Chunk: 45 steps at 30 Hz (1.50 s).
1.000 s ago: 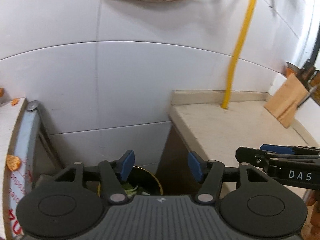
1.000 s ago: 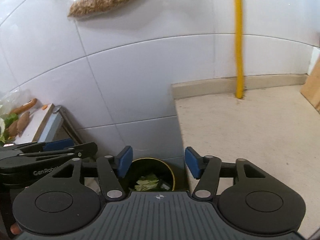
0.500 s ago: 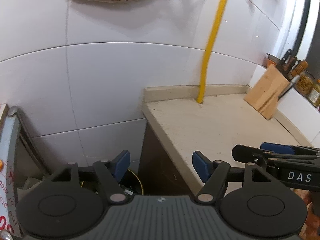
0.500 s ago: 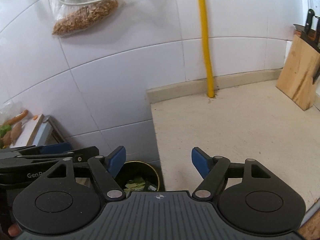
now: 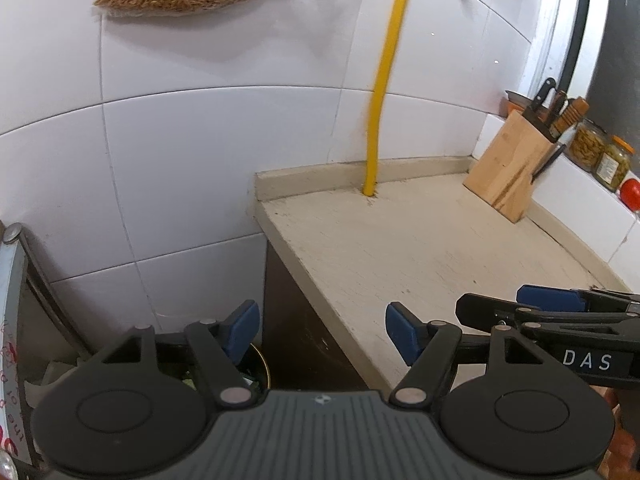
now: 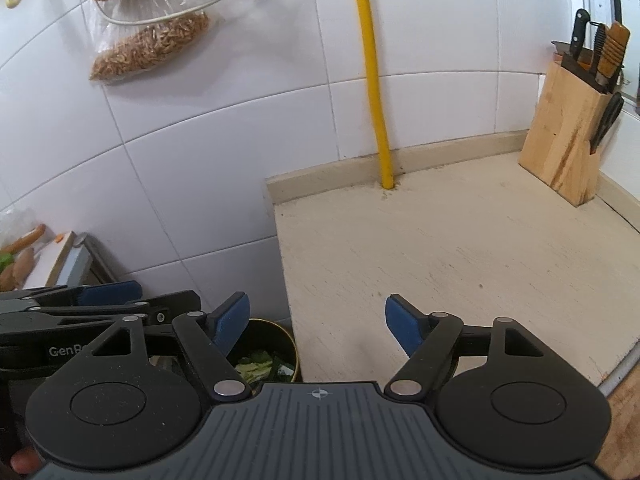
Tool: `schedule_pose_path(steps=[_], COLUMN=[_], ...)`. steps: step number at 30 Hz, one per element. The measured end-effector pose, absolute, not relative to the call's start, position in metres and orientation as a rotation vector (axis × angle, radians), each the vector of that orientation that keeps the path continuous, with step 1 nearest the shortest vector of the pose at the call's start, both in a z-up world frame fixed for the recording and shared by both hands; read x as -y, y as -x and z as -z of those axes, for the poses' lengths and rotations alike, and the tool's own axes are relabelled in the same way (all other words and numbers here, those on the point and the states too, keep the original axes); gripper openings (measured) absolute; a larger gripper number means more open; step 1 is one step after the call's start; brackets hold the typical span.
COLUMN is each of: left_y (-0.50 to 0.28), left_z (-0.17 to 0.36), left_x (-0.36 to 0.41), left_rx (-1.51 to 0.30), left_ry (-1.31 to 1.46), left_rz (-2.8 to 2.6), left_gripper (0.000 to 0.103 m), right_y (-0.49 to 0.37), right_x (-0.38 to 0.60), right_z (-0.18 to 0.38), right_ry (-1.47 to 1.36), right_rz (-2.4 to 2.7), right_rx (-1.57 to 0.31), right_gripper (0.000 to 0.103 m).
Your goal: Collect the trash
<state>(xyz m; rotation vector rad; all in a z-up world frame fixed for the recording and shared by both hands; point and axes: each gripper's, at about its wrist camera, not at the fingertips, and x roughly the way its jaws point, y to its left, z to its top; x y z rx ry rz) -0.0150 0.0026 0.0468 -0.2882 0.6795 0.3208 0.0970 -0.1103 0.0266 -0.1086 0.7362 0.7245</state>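
A round yellow-rimmed trash bin (image 6: 289,338) stands on the floor in the gap between the white tiled wall and the beige countertop (image 6: 460,248). Green vegetable scraps (image 6: 256,364) lie inside it. My right gripper (image 6: 318,314) is open and holds nothing; its left finger hangs over the bin, its right finger over the countertop. My left gripper (image 5: 322,324) is open and bare too, above the countertop's left edge, with the bin's rim (image 5: 262,364) just showing under its left finger. The two grippers are side by side.
A wooden knife block (image 6: 568,144) stands at the countertop's far right corner, with jars (image 5: 600,156) beside it. A yellow pipe (image 6: 376,92) runs up the wall. A bag of grain (image 6: 148,48) hangs above. A side stand (image 6: 60,264) with vegetables is at the left.
Both grippers have moved right, from over the bin towards the countertop, so the bin has slid to the lower left of each view. Both pairs of jaws have widened.
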Motion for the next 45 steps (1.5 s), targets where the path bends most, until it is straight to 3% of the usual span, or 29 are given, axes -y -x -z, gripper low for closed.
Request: schedule_pose_path(steps=[45], left_y=[0.026], left_z=[-0.042], left_x=[0.031], left_rx=[-0.731], left_ry=[0.216], left_rz=[-0.330], left_gripper=[0.066], right_y=[-0.085], right_x=[0.149], right_z=[-0.019], right_ry=[0.100], right_rz=[-0.708], right_rx=[-0.798], right_gripper=[0.081])
